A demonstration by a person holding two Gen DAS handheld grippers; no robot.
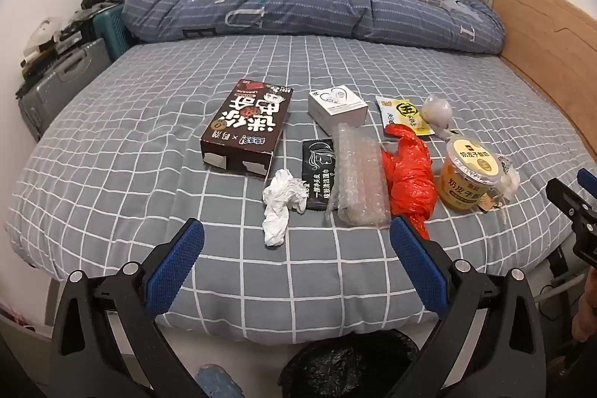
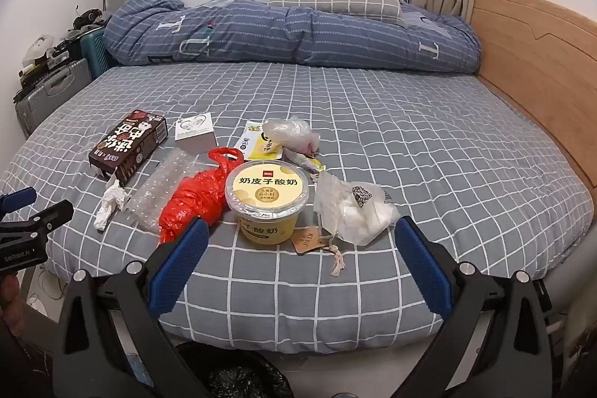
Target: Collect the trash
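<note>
Beside the yogurt cup (image 2: pixel 268 196), red bag (image 2: pixel 190 202) and white wrapper (image 2: pixel 354 211) crowd.

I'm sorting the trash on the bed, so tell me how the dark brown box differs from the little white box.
The dark brown box is long, flat and clearly larger; the white box is small and squarish. The brown one is covered in big white characters, while the white one shows only a faint line drawing on its lid. The brown box lies left of the white one in the left wrist view. Both are closed cardboard boxes resting on the checked sheet, untouched.
</note>
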